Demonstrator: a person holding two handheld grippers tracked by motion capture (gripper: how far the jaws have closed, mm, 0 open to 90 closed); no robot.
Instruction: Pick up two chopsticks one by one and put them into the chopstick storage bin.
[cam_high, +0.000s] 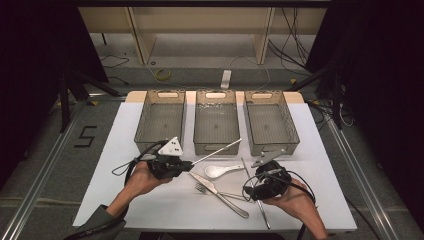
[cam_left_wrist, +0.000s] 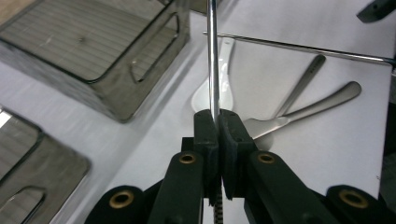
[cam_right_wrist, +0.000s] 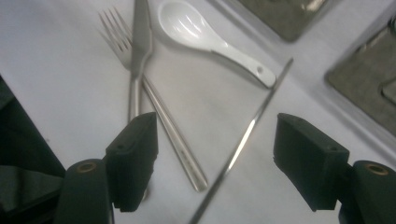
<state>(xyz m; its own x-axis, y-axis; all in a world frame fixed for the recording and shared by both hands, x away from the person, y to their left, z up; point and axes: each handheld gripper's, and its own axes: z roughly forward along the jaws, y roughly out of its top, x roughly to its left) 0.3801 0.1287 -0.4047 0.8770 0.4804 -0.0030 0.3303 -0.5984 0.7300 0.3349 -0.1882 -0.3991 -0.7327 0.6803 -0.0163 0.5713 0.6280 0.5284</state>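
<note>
Chopstick (cam_high: 217, 151), pinched at one end by the left gripper (cam_high: 186, 165), could pivot or slip; right gripper (cam_high: 250, 186) hovers with jaws apart over another chopstick (cam_right_wrist: 243, 140) mid-table.

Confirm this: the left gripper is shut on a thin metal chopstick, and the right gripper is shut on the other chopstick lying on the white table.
One thing is wrong: the right gripper is open. In the right gripper view its fingers stand apart on either side of the other thin metal chopstick, which lies untouched on the white table. The left gripper is indeed shut on its chopstick.
</note>
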